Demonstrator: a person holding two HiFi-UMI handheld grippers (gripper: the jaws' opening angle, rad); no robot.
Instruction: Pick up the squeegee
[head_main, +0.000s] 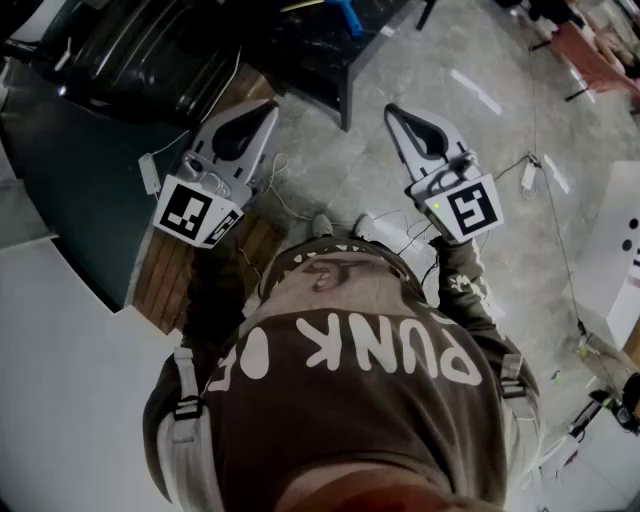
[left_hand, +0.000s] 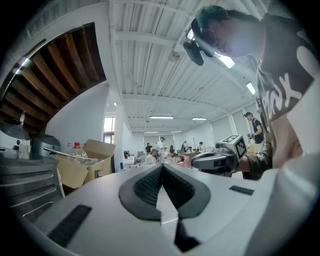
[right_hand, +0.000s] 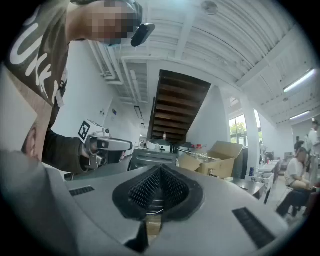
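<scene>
The left gripper (head_main: 270, 105) and the right gripper (head_main: 391, 109) both have jaws pressed together, holding nothing, side by side above the grey floor (head_main: 330, 170).

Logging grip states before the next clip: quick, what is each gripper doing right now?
Left gripper: closed, nothing between its jaws.
Right gripper: closed, nothing between its jaws.

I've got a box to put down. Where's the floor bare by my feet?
Bare concrete floor lies between the left gripper and right gripper, from the dark table leg down to the shoes. Right of the right gripper a corded white adapter clutters it. Left is crowded: wooden planks and a dark mat.
</scene>
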